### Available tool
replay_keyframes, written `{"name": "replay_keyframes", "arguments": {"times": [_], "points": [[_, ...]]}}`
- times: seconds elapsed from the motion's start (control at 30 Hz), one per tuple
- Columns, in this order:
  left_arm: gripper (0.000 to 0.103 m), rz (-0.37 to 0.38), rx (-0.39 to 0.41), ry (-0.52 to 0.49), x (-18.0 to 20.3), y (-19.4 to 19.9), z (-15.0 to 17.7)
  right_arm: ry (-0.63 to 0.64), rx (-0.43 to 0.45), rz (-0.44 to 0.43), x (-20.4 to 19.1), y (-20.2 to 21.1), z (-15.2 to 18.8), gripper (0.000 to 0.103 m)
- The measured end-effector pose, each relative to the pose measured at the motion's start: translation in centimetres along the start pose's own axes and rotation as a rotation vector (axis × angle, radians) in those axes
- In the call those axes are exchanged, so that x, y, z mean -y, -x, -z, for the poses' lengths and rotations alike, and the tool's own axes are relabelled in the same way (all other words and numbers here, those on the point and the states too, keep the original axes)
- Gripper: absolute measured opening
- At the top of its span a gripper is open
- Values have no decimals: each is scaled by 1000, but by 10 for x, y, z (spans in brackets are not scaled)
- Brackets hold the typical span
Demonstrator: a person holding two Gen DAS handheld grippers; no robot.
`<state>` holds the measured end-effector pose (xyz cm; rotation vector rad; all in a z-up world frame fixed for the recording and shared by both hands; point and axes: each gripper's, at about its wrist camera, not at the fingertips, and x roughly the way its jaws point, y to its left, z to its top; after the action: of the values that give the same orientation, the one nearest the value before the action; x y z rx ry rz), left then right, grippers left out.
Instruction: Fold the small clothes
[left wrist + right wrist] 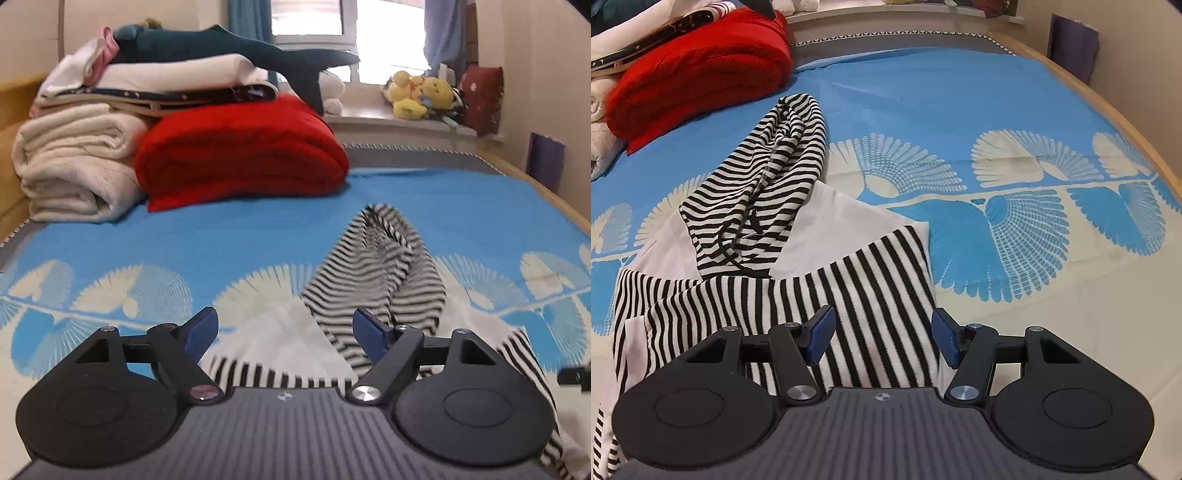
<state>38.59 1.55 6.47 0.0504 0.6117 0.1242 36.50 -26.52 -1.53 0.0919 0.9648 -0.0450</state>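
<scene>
A: Garment? 
B: Striped hoodie (783, 280), black-and-white with white panels, lying on the bed (960, 92) near its front edge, hood (768, 173) stretched toward the far side. 
A: Grippers? 
B: Left gripper (284, 328) over the hoodie's white part, blue fingers (201, 328) apart, nothing between them. Right gripper (882, 336) over the striped body near the hoodie's right edge, fingers (822, 332) apart too, holding nothing. 
A: Around it? 
B: Blue bedsheet (1015, 206) with a white fan pattern. Red blanket (240, 155) and cream folded bedding (74, 162) at the far left corner, plush shark (236, 46) on top. Yellow plush toys (421, 94) on the windowsill beyond.
</scene>
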Motion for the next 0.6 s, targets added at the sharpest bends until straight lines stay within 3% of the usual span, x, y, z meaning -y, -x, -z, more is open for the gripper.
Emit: {"name": "replay_keyframes", "arguments": {"times": [0.2,0.23,0.3,0.37,0.53,0.6], "points": [[83,44,-61,25,16,-55,-44,-9,-10,7,12,-3,-2,60],[74,56,-74,8,20,-70,-49,-9,-16,6,13,-4,-1,60],[26,90,-123,-20,29,-109,-59,1,-19,4,14,-4,0,60],[2,124,-168,-24,35,-150,-68,13,-15,8,15,-4,0,60],[3,170,-194,-36,53,-243,-91,35,-34,24,18,-11,2,61],[14,200,-216,9,62,-277,-101,48,-42,30,18,-16,2,61]]}}
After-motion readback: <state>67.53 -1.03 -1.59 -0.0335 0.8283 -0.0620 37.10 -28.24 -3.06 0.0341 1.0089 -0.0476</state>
